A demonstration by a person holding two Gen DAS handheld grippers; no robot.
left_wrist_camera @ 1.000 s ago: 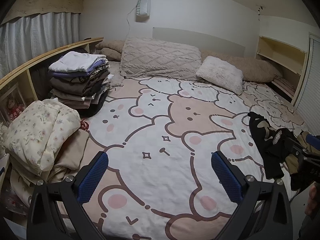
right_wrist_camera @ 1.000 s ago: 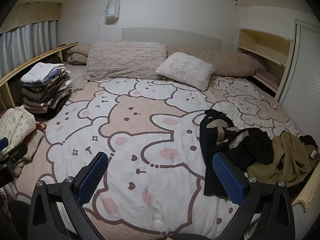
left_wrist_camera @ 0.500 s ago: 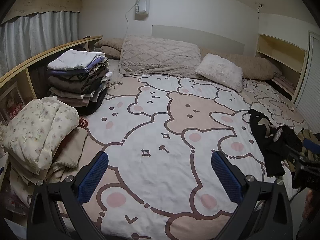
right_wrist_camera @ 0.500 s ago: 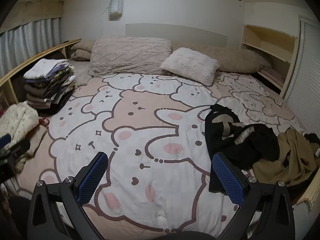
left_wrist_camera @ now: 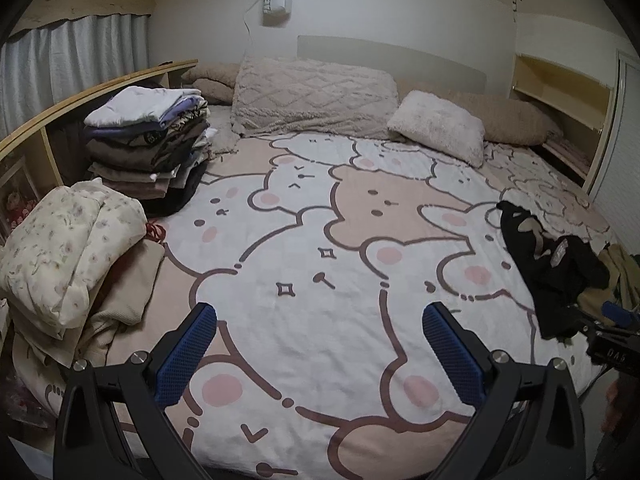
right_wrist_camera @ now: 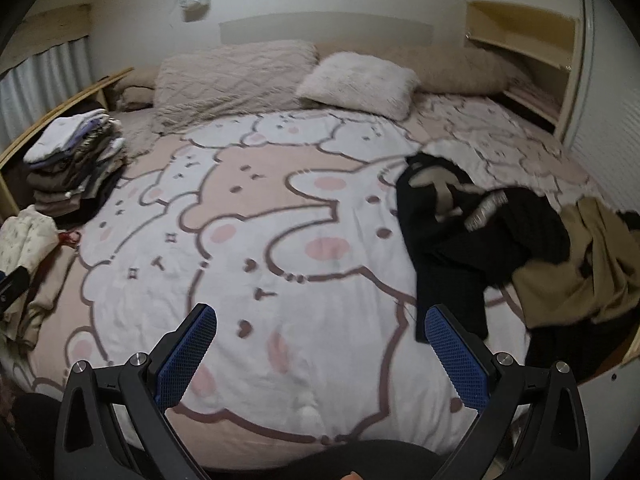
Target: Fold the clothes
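A crumpled black garment lies on the right side of the bed, with a tan garment heaped beside it at the bed's right edge. Both also show in the left wrist view, the black garment and the tan one. A stack of folded clothes stands at the left of the bed; it also shows in the right wrist view. My left gripper is open and empty above the bear-print bedspread. My right gripper is open and empty, just left of the black garment.
A floral bundle on beige bedding lies at the near left. Pillows line the headboard. A wooden shelf runs along the left, a cabinet at the right. The other gripper's tip shows at the right edge.
My right gripper has moved forward and to the right, toward the black garment, which now looks larger. My left gripper has shifted slightly. Both stay open.
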